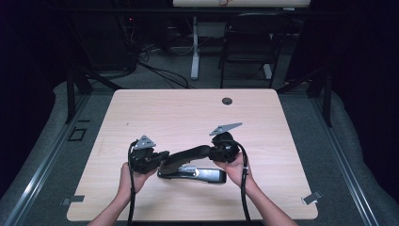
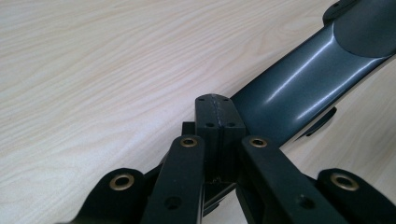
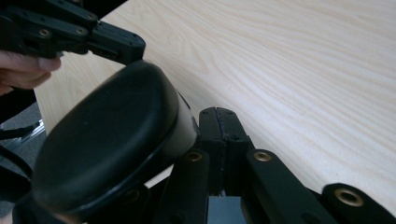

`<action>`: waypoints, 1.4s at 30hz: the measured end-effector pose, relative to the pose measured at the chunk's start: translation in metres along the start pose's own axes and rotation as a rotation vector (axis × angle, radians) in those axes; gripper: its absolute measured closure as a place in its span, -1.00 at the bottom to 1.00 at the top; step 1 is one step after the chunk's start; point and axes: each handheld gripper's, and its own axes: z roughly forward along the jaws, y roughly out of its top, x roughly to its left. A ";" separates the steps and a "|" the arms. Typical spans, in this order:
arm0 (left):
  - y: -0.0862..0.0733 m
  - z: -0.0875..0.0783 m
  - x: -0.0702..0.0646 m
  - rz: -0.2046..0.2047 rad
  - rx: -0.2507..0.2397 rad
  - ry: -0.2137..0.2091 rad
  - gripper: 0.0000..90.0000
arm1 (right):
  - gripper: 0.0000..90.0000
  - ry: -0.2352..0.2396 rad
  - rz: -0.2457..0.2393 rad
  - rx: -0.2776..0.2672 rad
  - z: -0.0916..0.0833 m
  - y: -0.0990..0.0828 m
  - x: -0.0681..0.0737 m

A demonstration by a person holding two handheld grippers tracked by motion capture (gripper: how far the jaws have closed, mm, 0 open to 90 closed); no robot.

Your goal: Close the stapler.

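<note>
A large dark grey stapler lies near the front of the light wooden table, with its long handle swung up off the base. At the handle's left end my left gripper is shut with nothing between its jaws. In the left gripper view its joined tips lie against the glossy handle. My right gripper is shut and empty at the handle's raised right end. In the right gripper view its tips sit beside the black padded end, and the left gripper touches the far end.
A round cable hole sits near the table's far edge. A dark chair and a desk leg stand on the floor beyond. Bare wood stretches behind and to both sides of the stapler.
</note>
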 end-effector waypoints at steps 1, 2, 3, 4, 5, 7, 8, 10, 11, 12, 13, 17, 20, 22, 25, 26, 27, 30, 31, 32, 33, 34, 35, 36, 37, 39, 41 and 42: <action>0.000 0.000 0.000 0.000 0.000 0.000 1.00 | 1.00 0.000 0.000 0.000 0.000 0.000 0.000; 0.000 0.001 0.000 0.003 0.007 0.001 1.00 | 1.00 -0.004 0.005 0.008 0.000 -0.004 -0.002; 0.000 0.001 0.000 0.003 0.007 0.001 1.00 | 1.00 -0.004 0.005 0.008 0.000 -0.004 -0.002; -0.001 0.002 -0.001 0.003 0.010 0.005 1.00 | 1.00 -0.017 -0.002 0.022 0.000 -0.007 -0.004; -0.001 0.002 -0.001 0.004 0.018 0.003 1.00 | 1.00 -0.023 -0.008 0.029 0.000 -0.008 -0.004; -0.001 0.003 -0.001 0.005 0.020 0.005 1.00 | 1.00 -0.031 -0.008 0.043 0.000 -0.011 -0.006; -0.002 0.004 -0.001 0.003 0.021 0.006 1.00 | 1.00 -0.035 -0.007 0.045 0.000 -0.013 -0.007; -0.002 0.004 -0.001 0.008 0.035 0.000 1.00 | 1.00 -0.043 -0.008 0.062 0.000 -0.017 -0.009; -0.002 0.004 -0.001 0.008 0.035 0.000 1.00 | 1.00 -0.044 -0.007 0.070 0.000 -0.019 -0.011; -0.002 0.006 -0.001 0.004 0.037 0.002 1.00 | 1.00 -0.049 -0.002 0.071 0.001 -0.022 -0.012; -0.002 0.006 -0.002 0.008 0.041 0.001 1.00 | 1.00 -0.054 -0.002 0.079 0.002 -0.024 -0.014; -0.003 0.008 -0.003 0.013 0.051 0.002 1.00 | 1.00 -0.065 0.003 0.106 0.004 -0.032 -0.019; -0.003 0.009 -0.003 0.014 0.062 0.000 1.00 | 0.99 -0.069 0.001 0.126 0.006 -0.037 -0.023; -0.003 0.010 -0.004 0.018 0.064 0.006 1.00 | 0.98 -0.072 0.004 0.136 0.007 -0.040 -0.025; -0.004 0.010 -0.003 0.019 0.068 0.005 1.00 | 0.97 -0.072 0.004 0.156 0.008 -0.042 -0.028; -0.004 0.011 -0.003 0.020 0.076 -0.001 0.99 | 0.97 -0.075 0.008 0.169 0.009 -0.045 -0.029; -0.004 0.011 -0.003 0.020 0.075 -0.006 0.99 | 0.97 -0.079 0.007 0.179 0.010 -0.047 -0.031; -0.005 0.012 -0.001 0.016 0.085 -0.018 0.97 | 0.97 -0.086 0.018 0.212 0.013 -0.053 -0.035; -0.005 0.012 -0.001 0.016 0.085 -0.018 0.97 | 0.97 -0.086 0.018 0.212 0.013 -0.053 -0.035; -0.005 0.013 -0.001 0.014 0.086 -0.018 0.96 | 0.96 -0.086 0.027 0.230 0.016 -0.057 -0.037; -0.005 0.013 -0.001 0.014 0.086 -0.018 0.96 | 0.96 -0.086 0.027 0.230 0.016 -0.057 -0.037; -0.005 0.013 -0.001 0.017 0.087 -0.017 0.95 | 0.95 -0.091 0.034 0.240 0.017 -0.060 -0.038; -0.005 0.013 -0.001 0.017 0.087 -0.017 0.95 | 0.95 -0.093 0.036 0.242 0.016 -0.060 -0.039; -0.005 0.013 -0.001 0.018 0.090 -0.014 0.94 | 0.94 -0.097 0.033 0.243 0.016 -0.060 -0.039; -0.005 0.013 -0.001 0.018 0.090 -0.014 0.91 | 0.94 -0.097 0.033 0.243 0.016 -0.060 -0.039; -0.005 0.012 -0.001 0.023 0.099 -0.014 0.85 | 0.94 -0.094 0.034 0.241 0.016 -0.059 -0.039; -0.004 0.012 0.001 0.015 0.103 -0.011 0.77 | 0.93 -0.108 0.039 0.244 0.014 -0.060 -0.041; -0.004 0.012 0.001 0.015 0.103 -0.011 0.71 | 0.93 -0.108 0.039 0.244 0.014 -0.060 -0.041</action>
